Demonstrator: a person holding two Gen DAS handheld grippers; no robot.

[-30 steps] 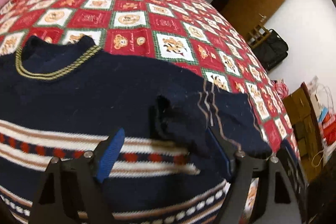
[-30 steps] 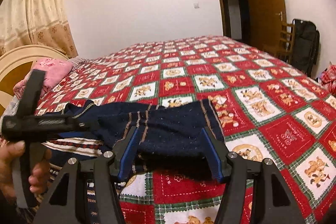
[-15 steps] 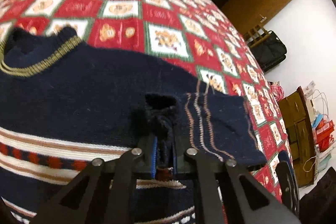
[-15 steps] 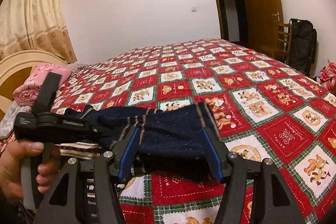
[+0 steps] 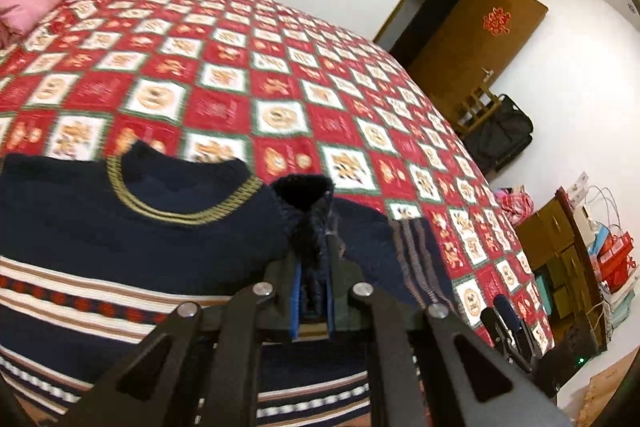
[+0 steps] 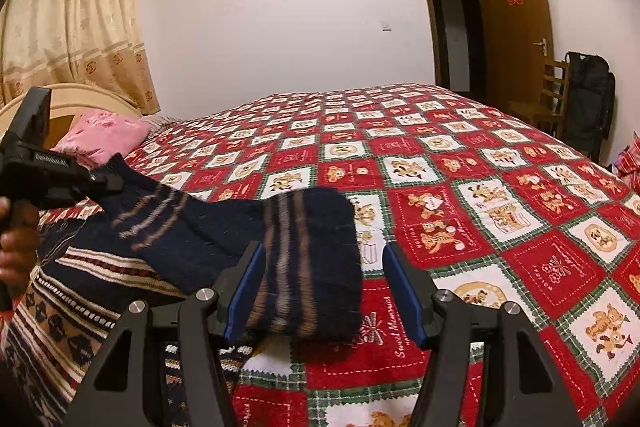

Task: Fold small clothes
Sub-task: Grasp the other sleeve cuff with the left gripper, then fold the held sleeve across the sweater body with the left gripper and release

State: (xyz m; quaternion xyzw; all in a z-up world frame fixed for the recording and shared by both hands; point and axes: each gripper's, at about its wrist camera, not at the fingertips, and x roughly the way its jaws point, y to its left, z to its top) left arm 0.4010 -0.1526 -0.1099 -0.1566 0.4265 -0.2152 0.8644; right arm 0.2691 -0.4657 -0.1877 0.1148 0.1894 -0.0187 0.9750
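Observation:
A small navy sweater (image 5: 120, 247) with an olive-trimmed collar and striped bands lies flat on the bed. My left gripper (image 5: 312, 267) is shut on the sleeve cuff (image 5: 306, 191), which it holds raised near the collar. In the right wrist view the left gripper (image 6: 102, 183) sits at the left in a person's hand, and the sleeve (image 6: 192, 227) stretches from it to a fold (image 6: 312, 259). That fold lies between the fingers of my right gripper (image 6: 324, 287). The right gripper is open: its left pad is beside the fabric and its right pad stands apart from it.
The bed has a red checked quilt (image 6: 500, 227) with bare room to the right and behind the sweater. A pink pillow (image 6: 104, 135) lies at the headboard. A wooden chair (image 6: 548, 99) and a black bag (image 6: 588, 99) stand by the open door.
My left gripper closed on the sleeve cuff, then lifted it and carried it toward the collar. The sleeve's fold has pulled away from the right gripper's right pad. The right gripper stayed put.

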